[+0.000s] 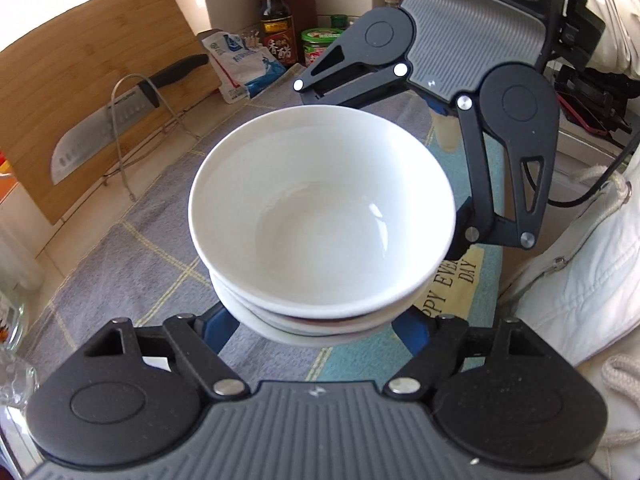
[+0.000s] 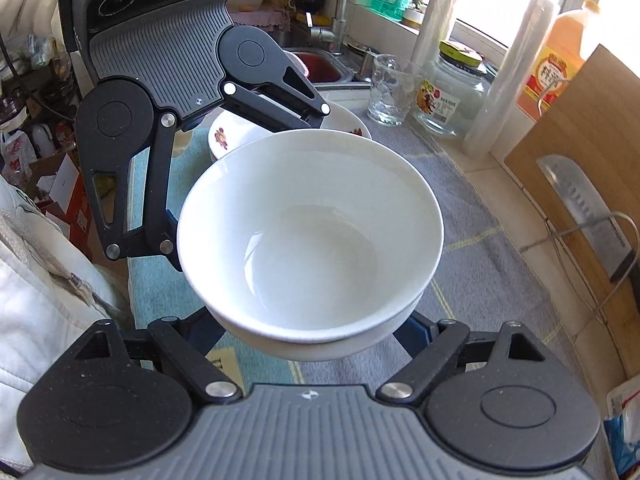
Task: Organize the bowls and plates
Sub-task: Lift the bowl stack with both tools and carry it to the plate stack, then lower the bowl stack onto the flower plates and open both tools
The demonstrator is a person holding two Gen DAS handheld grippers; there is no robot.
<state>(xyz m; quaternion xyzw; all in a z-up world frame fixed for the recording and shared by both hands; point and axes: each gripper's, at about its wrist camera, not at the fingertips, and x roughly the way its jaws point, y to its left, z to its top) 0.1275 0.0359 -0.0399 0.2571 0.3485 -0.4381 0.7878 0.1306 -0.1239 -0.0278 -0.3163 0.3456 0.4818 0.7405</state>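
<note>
A stack of white bowls (image 1: 320, 216) fills the middle of the left wrist view, and it shows in the right wrist view (image 2: 310, 240) too. My left gripper (image 1: 320, 330) has its blue fingers wide apart on either side of the stack's lower bowls. My right gripper (image 2: 310, 334) does the same from the opposite side. The fingertips are hidden under the bowls, so contact cannot be seen. Each gripper appears behind the stack in the other's view. A white plate with a flower print (image 2: 232, 136) lies behind the bowls.
A grey and blue mat (image 1: 152, 264) covers the counter. A knife (image 1: 120, 116) leans in a wire rack against a wooden board (image 1: 80, 92). Sauce bottle (image 1: 276, 20), salt bag (image 1: 240, 64), glass mug (image 2: 390, 88), jar (image 2: 452, 92) and sink (image 2: 320, 66) stand around. My white jacket (image 1: 580, 280) is at the right.
</note>
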